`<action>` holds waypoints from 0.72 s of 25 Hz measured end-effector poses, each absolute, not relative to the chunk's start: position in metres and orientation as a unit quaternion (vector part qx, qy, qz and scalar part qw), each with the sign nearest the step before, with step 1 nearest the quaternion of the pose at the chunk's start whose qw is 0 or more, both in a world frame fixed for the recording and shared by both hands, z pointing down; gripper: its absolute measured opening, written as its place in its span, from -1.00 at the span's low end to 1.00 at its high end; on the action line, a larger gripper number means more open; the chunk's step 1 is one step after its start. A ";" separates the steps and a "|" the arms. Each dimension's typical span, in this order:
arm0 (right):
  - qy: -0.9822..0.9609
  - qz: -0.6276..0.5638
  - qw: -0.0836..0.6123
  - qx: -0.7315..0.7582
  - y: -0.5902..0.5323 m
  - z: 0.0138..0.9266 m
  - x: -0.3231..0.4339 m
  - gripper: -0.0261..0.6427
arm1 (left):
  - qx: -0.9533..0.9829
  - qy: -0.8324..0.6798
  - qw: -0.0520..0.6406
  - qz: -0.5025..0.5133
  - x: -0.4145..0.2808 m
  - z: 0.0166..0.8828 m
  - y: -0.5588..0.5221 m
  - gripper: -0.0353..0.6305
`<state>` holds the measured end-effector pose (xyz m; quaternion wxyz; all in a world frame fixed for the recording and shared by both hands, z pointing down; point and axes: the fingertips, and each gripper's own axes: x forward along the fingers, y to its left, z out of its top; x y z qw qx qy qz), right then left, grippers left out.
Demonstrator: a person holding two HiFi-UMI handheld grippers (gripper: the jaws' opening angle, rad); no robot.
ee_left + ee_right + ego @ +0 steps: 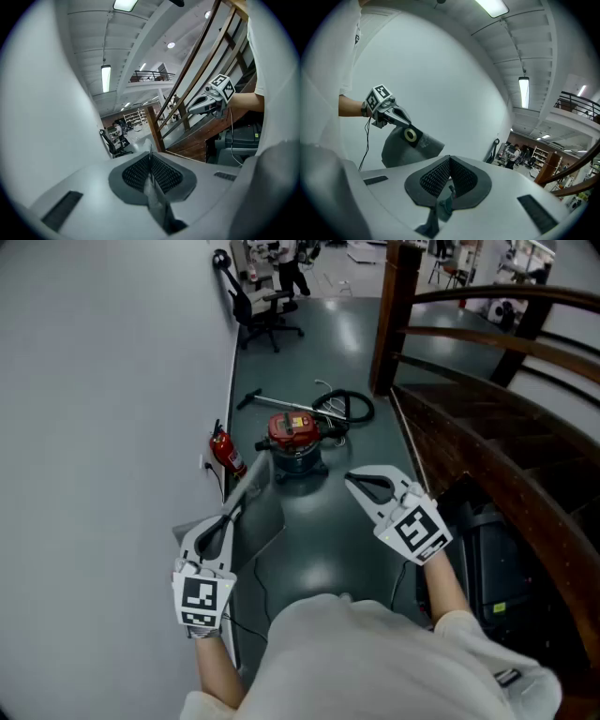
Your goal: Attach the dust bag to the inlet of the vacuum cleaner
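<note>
left gripper: jaws pressed together on an edge of the grey dust bag. a thin grey sheet runs between the pads in the left gripper view. the bag hangs below the jaws, held up in the air beside the white wall. its dark collar with a pale ring sits just under the jaw tips and faces the right gripper's camera.

right gripper: jaws closed, nothing between them. it is held up across from the left one, apart from the bag.

vacuum cleaner: red top, dark drum, upright on the grey-green floor ahead of both grippers, well apart from the bag. black hose coiled behind it, and a wand lies on the floor beside the hose.

1 red fire extinguisher stands by the wall, near the vacuum cleaner. wooden stair rail at right.
</note>
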<state>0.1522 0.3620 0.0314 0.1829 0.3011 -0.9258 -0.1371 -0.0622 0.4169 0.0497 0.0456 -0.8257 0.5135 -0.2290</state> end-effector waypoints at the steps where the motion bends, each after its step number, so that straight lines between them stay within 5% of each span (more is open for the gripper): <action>1: -0.926 -0.137 0.181 0.301 0.361 0.031 0.152 -0.84 | -0.826 0.513 0.046 -0.229 -0.061 0.048 0.416 -0.83; 9: -0.936 -0.114 0.138 0.304 0.359 0.023 0.160 -0.83 | -0.824 0.518 0.043 -0.227 -0.051 0.045 0.418 -0.83; 18: -0.939 -0.081 0.164 0.292 0.358 0.045 0.186 -0.83 | -0.806 0.544 0.028 -0.231 -0.034 0.053 0.424 -0.83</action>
